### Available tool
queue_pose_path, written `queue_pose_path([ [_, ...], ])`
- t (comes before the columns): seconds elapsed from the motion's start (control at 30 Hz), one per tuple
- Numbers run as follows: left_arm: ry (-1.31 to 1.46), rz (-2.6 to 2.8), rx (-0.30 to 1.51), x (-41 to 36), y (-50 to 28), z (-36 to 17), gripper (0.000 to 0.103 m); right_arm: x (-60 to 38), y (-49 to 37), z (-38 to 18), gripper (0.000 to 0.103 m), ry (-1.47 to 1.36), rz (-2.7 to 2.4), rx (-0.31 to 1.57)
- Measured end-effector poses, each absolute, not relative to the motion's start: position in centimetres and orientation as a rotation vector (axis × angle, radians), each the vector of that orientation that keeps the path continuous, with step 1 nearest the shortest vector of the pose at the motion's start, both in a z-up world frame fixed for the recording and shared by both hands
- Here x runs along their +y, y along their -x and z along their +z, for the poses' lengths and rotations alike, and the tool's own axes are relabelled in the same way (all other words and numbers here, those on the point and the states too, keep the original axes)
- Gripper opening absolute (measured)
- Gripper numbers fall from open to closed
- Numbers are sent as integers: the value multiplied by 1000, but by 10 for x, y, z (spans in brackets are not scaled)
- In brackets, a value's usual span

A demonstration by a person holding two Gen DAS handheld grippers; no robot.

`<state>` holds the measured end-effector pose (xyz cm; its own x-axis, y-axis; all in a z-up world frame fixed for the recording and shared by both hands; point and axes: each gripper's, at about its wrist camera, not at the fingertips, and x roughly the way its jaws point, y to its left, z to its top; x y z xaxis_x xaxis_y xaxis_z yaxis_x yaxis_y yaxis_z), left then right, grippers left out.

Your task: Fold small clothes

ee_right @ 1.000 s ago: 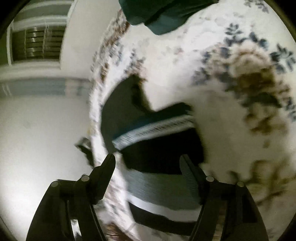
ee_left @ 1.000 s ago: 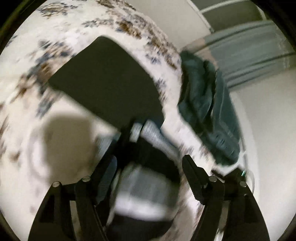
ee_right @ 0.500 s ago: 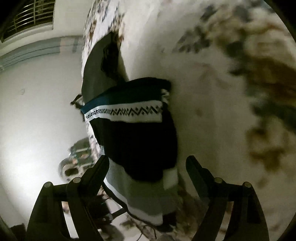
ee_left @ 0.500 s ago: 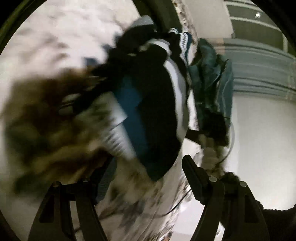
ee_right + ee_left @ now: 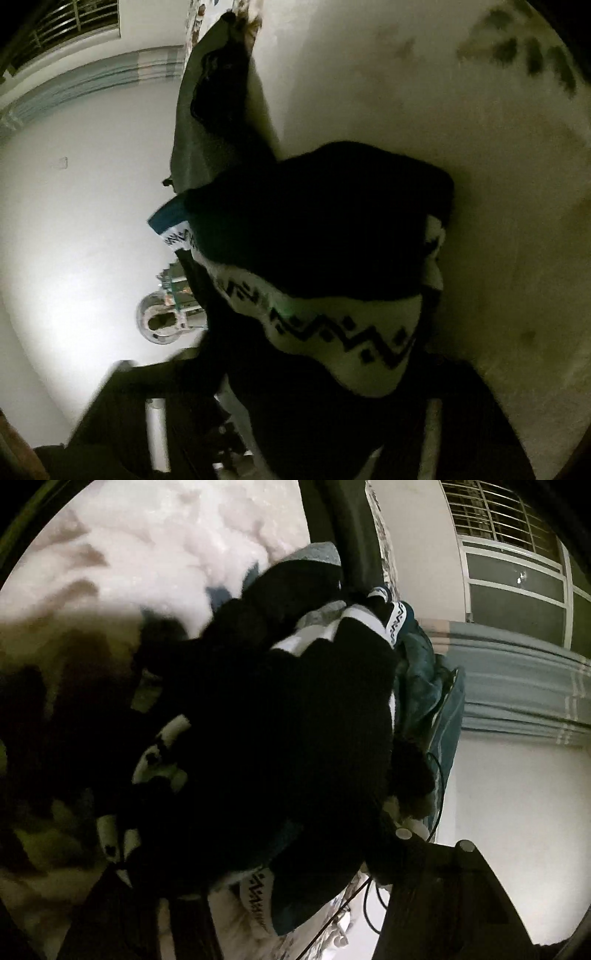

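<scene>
A black knitted sweater (image 5: 295, 720) with a white zigzag band fills the left wrist view, bunched on the pale flowered bedspread (image 5: 166, 535). My left gripper (image 5: 255, 849) is low against it; its jaws are closing with the knit between them, and the fingertips are lost in dark fabric. In the right wrist view the same sweater (image 5: 314, 229) lies close in front, its zigzag band turned toward me. My right gripper (image 5: 325, 369) is also closing around the near edge of the knit, and its fingers are dark and blurred.
A crumpled teal garment (image 5: 424, 672) lies beyond the sweater at the bed's edge, with a thin cable (image 5: 439, 775) hanging beside it. A flat dark grey garment (image 5: 192, 122) lies farther along the bedspread (image 5: 406, 92). White wall and a barred window (image 5: 509, 572) lie behind.
Both grippers have dropped toward the bed and closed in on the sweater, which now fills each view. Their jaws stand narrower than before. The left view has rolled.
</scene>
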<state>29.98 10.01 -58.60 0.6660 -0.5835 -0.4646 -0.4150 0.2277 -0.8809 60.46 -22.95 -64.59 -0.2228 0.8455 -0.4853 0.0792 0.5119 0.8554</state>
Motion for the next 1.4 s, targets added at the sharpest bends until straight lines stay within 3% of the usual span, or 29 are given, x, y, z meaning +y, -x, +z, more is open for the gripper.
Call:
queue_pose_path([
  [0.1, 1397, -161, 926, 105, -291, -574, 51, -236, -600, -643, 50, -822, 852, 1642],
  [0.13, 1370, -174, 927, 106, -281, -565, 59, -241, -599, -645, 50, -855, 835, 1659],
  [0.17, 1348, -177, 926, 103, -275, -561, 77, -245, -599, -647, 51, -891, 828, 1670],
  [0.2, 1325, -167, 937, 100, -263, -558, 82, -247, -597, -649, 56, -913, 825, 1682],
  [0.27, 1369, -159, 958, 97, -242, -567, 82, -256, -596, -648, 73, -896, 804, 1687],
  [0.3, 1414, -147, 962, 93, -240, -575, 82, -259, -596, -648, 76, -898, 809, 1686],
  [0.67, 1401, -18, 806, 87, -328, -587, 84, -254, -599, -654, 79, -869, 848, 1708],
  [0.7, 1396, 1, 811, 88, -328, -583, 80, -252, -599, -653, 76, -859, 848, 1701],
  [0.73, 1389, 11, 814, 88, -329, -581, 60, -251, -599, -652, 68, -848, 845, 1685],
  [0.77, 1379, 13, 816, 89, -330, -577, 48, -251, -597, -650, 42, -833, 836, 1665],
  [0.8, 1362, 10, 828, 91, -329, -574, 46, -251, -595, -650, 30, -836, 831, 1658],
  [0.87, 1321, -17, 850, 102, -330, -565, 39, -251, -584, -641, 22, -830, 804, 1612],
  [1.0, 1154, -95, 924, 130, -346, -529, 37, -264, -541, -616, 18, -874, 691, 1548],
  [1.13, 974, -195, 1024, 158, -360, -497, 38, -279, -445, -588, 17, -960, 590, 1530],
  [1.2, 914, -258, 1111, 160, -364, -499, 48, -279, -386, -580, 17, -1002, 542, 1553],
  [1.23, 863, -269, 1172, 158, -369, -504, 63, -277, -361, -581, 17, -1009, 515, 1571],
  [1.33, 780, -250, 1294, 146, -352, -524, 66, -280, -314, -613, 27, -1011, 388, 1668],
  [1.4, 797, -233, 1305, 144, -340, -526, 66, -288, -307, -631, 52, -1042, 343, 1718],
])
